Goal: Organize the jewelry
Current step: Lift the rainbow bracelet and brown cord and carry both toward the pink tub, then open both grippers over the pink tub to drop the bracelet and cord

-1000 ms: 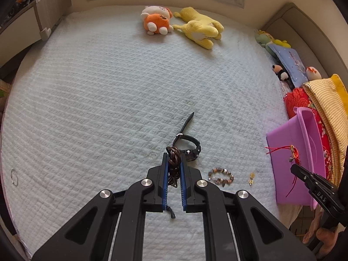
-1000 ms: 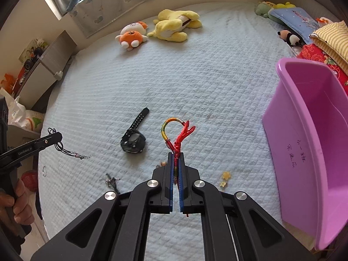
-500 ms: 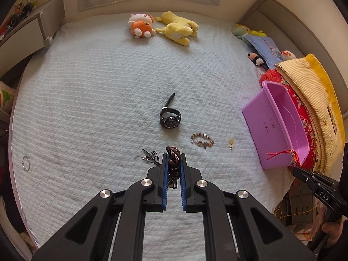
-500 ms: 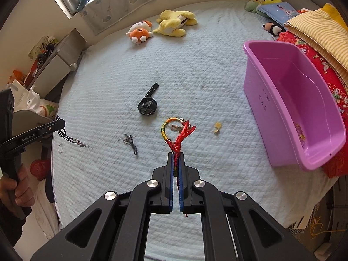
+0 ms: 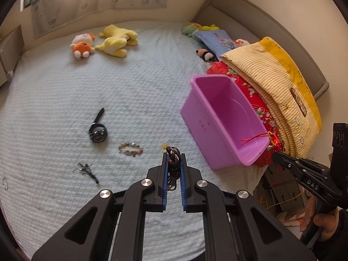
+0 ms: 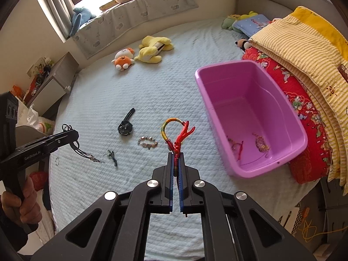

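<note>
In the left wrist view, the left gripper [image 5: 173, 158] is pinched on a dark brown braided cord bracelet [image 5: 173, 155], whose knot stands up between the blue pads. Below it lies the pale blue quilted bed [image 5: 65, 100]. On the bed, to the left, lie a black wristwatch [image 5: 97, 131], a beaded bracelet of mixed stones [image 5: 130, 149] and a small dark metal trinket [image 5: 87, 169]; a tiny yellow charm [image 5: 164, 145] sits just beyond the gripper's tip. To the right stands a purple plastic tub [image 5: 202, 119], leaning against a folded red floral quilt [image 5: 256, 100] under a yellow striped blanket [image 5: 271, 76]. At the right edge, the right gripper [image 5: 274, 152] reaches over the tub's near corner with a red and multicoloured string bracelet [image 5: 269, 135] at its tip. Far across the bed lie an orange and white plush toy [image 5: 81, 45] and a yellow plush toy [image 5: 117, 40].

In the right wrist view, the right gripper [image 6: 176, 158] is pressed together on the string bracelet [image 6: 174, 130], its loop standing above the pads. The tub [image 6: 217, 108] is to the right, with a few small jewelry pieces [image 6: 260, 143] on its floor. The watch [image 6: 125, 126], the beaded bracelet [image 6: 148, 142] and the trinket [image 6: 112, 154] lie on the bed [image 6: 152, 87] to the left. At the left edge, a hand [image 6: 19, 204] holds the left gripper [image 6: 75, 133], from which black cords [image 6: 84, 153] dangle.
</note>
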`<act>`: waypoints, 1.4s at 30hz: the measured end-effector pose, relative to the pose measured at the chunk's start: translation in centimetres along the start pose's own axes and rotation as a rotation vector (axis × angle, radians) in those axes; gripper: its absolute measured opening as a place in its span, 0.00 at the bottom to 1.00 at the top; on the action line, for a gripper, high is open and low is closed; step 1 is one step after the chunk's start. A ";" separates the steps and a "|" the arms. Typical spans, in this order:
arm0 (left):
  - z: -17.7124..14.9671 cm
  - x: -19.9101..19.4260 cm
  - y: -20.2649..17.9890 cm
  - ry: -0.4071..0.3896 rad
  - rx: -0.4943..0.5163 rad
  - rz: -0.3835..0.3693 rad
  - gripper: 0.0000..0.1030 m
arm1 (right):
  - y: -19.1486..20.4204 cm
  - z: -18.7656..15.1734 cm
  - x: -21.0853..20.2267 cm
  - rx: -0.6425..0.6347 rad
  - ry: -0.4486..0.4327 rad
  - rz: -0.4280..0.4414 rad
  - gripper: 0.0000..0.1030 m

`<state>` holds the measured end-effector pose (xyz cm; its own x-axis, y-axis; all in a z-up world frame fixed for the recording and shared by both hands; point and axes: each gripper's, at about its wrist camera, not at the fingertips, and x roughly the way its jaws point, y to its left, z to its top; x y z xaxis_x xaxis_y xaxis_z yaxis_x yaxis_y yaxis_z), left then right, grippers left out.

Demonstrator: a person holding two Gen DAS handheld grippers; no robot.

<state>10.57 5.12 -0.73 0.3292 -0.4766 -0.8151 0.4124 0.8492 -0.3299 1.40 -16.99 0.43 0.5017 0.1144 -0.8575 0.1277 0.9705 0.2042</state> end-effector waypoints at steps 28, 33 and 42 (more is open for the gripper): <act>9.1 22.9 -23.2 0.227 -0.012 0.265 0.36 | -24.8 7.7 10.5 -0.048 0.250 0.053 0.10; 9.1 21.8 -22.7 0.182 -0.021 0.307 0.80 | -26.0 8.4 10.1 -0.029 0.220 0.053 0.51; 8.7 19.9 -20.7 0.168 -0.104 0.330 0.82 | -26.7 8.4 9.4 -0.007 0.240 0.067 0.51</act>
<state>16.02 -23.96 -5.98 0.2827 -0.1370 -0.9494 0.2162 0.9734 -0.0761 9.87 -43.56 -9.07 0.2909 0.2249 -0.9300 0.0950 0.9604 0.2620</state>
